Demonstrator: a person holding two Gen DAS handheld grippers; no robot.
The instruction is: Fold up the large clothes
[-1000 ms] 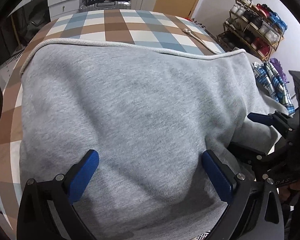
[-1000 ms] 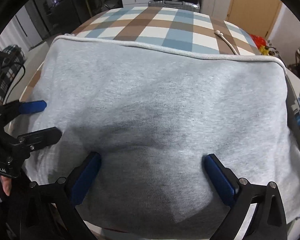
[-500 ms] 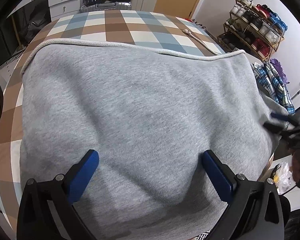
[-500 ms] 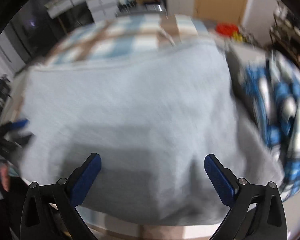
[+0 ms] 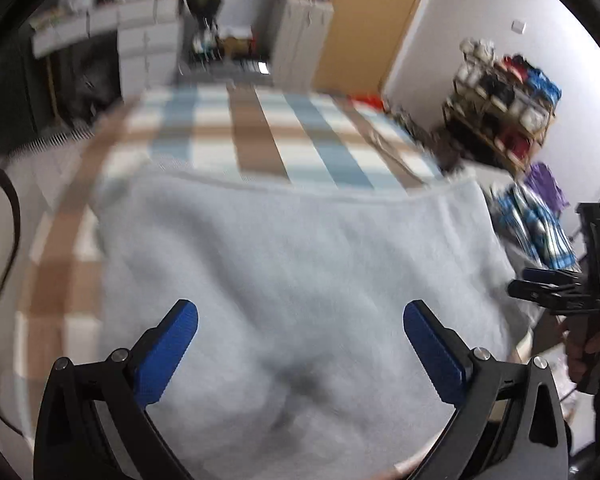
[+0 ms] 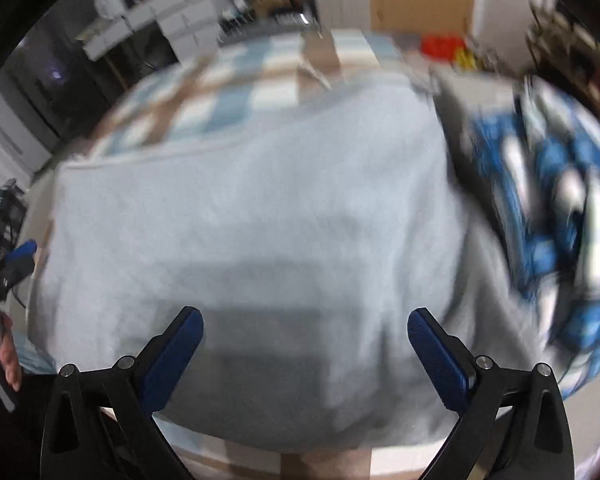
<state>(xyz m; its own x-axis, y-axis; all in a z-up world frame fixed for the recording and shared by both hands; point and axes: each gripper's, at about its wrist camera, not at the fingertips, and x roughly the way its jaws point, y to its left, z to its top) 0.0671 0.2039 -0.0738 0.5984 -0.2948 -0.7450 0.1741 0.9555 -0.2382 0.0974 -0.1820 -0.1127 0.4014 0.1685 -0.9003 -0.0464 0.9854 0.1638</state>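
- The grey garment point(image 5: 300, 264) fills the middle of both wrist views, lying as a broad, roughly rectangular block on the checked counter point(image 5: 256, 136); its far hem runs across the frame just below the bare checks.
- Its surface looks mostly flat, with a soft crease and a dark shadow low in the frame. Judging by the neat outline, at least one fold seems done, though blur hides any layers.
- The left hand-held gripper point(image 5: 300, 344) hovers over the near part of the cloth with its blue fingers spread wide, holding nothing.
- The right hand-held gripper point(image 6: 304, 344) is equally wide apart and empty above the near edge.
- A blue plaid cloth point(image 6: 540, 208) lies beside the garment at the right of the frame, probably another piece awaiting folding.
- Likely left: a further fold or tidying, then that next piece.
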